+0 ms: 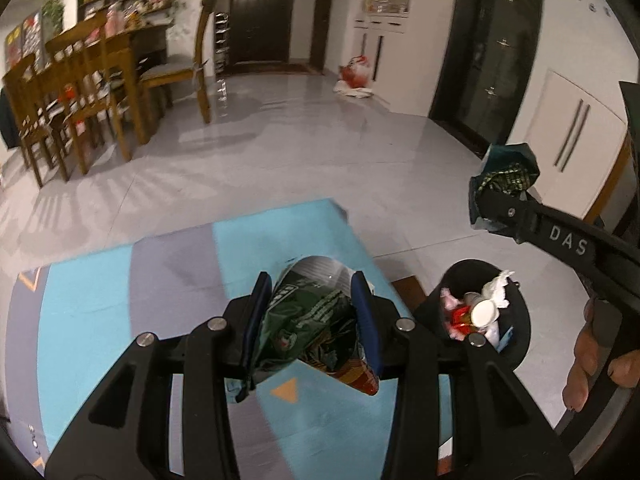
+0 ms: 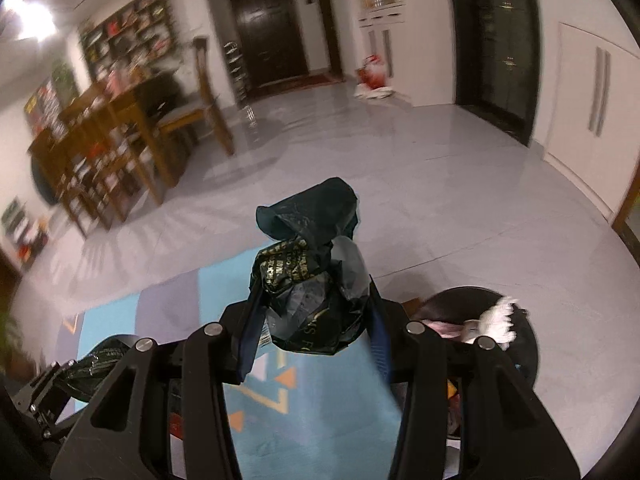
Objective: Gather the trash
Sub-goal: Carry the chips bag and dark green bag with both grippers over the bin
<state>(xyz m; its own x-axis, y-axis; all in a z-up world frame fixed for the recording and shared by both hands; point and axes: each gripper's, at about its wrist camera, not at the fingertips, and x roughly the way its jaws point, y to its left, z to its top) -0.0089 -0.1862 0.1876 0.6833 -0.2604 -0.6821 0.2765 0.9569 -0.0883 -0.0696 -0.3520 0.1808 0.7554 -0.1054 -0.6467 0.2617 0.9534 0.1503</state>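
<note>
My left gripper point(image 1: 312, 320) is shut on a crumpled green snack bag point(image 1: 308, 316) and holds it above the blue and purple mat point(image 1: 100, 292). My right gripper point(image 2: 314, 316) is shut on a crumpled dark wrapper point(image 2: 308, 264) with gold print; this gripper also shows in the left wrist view point(image 1: 500, 196), up and to the right, above the bin. A black trash bin point(image 1: 516, 320) stands on the floor to the right of the mat, with tissue, a white cup and red scraps inside. It also shows in the right wrist view point(image 2: 528, 344), low right.
Grey tiled floor point(image 1: 300, 152) stretches ahead. A wooden dining table with chairs point(image 1: 80, 92) stands at the left. A red and white bag point(image 1: 356, 76) lies by the far white cabinets. A dark door point(image 1: 260, 12) is at the back.
</note>
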